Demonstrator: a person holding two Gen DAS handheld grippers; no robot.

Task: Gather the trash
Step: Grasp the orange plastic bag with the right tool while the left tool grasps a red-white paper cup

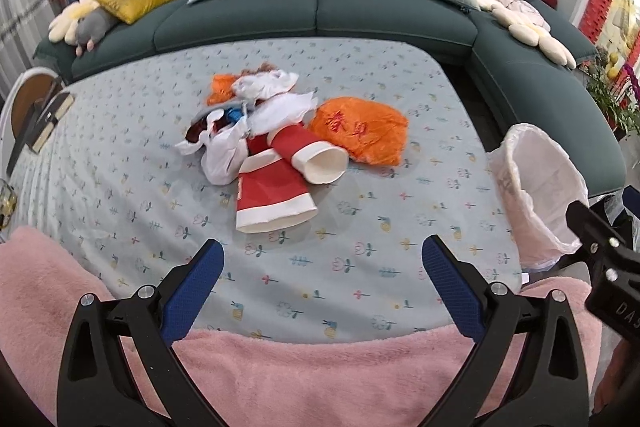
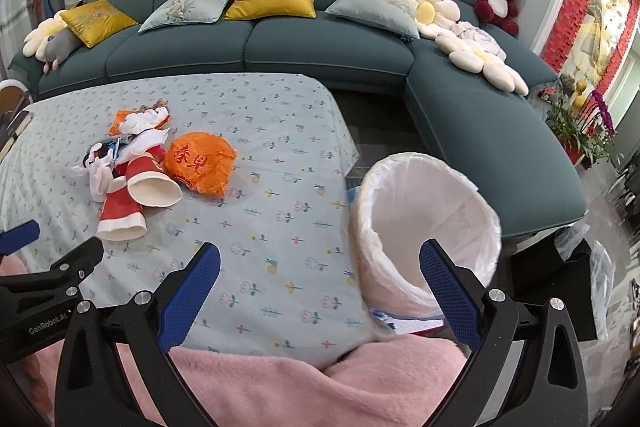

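Observation:
A heap of trash lies mid-table: two red-and-white paper cups (image 1: 276,195) (image 2: 154,189) on their sides, an orange plastic bag (image 1: 360,133) (image 2: 200,163), and crumpled white and orange wrappers (image 1: 248,99) (image 2: 138,125). A bin lined with a white bag (image 1: 536,187) (image 2: 428,223) stands off the table's right edge. My left gripper (image 1: 322,261) is open and empty above the table's near part, short of the cups. My right gripper (image 2: 320,265) is open and empty, between the table's near right corner and the bin.
The table has a pale floral cloth (image 1: 360,267) (image 2: 272,155). Pink fleece (image 1: 320,379) (image 2: 280,383) lies at the near edge. A teal corner sofa (image 1: 320,15) (image 2: 320,47) with cushions and plush toys rings the far and right sides. Books (image 1: 48,119) lie at the table's far left.

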